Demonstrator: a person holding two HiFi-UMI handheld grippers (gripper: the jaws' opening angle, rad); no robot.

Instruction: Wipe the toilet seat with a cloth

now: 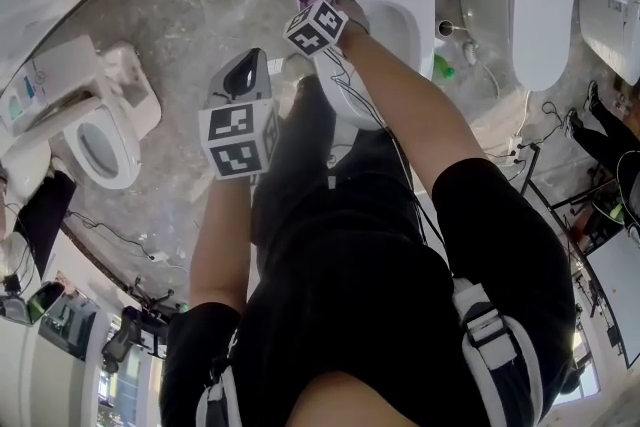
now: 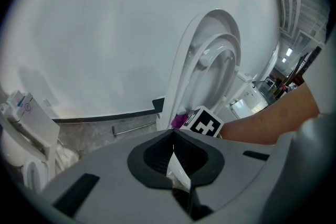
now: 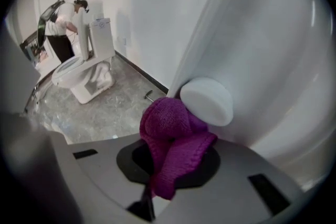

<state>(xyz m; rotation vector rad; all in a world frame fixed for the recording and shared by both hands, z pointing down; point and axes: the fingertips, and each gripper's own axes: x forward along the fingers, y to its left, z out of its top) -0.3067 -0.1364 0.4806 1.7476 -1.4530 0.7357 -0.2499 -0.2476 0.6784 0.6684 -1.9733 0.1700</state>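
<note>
Where I stand in the task: early in a wiping pass, I judge, with most of the ring yet to cover.
Right gripper [image 1: 320, 0]: clenched on a purple knitted cloth [image 3: 170, 139], which bulges ahead of the jaws in a thick fold.
Cloth position: against the white underside of the raised toilet seat [image 2: 227, 44], touching the round white bumper [image 3: 207, 99] at its lower left.
Left gripper [image 2: 173, 152]: jaws drawn together, apart from the seat. A pale sliver shows at the seam and I cannot tell what it is.
Contact: I'd lead with the fat fold, not the plastic jaw tips, so only knit meets the seat.
Path: I'd follow the curve of the ring in one sweep and work round the bumper, since the knit could snag on its edge.
Pressure: the seat is hinged and stands against its lid, so I'd push lightly toward the lid, where it is backed.
Grip: tight enough that the cloth isn't dragged out mid-stroke.
Left side: I'd hold it clear of the right forearm's path.
</note>
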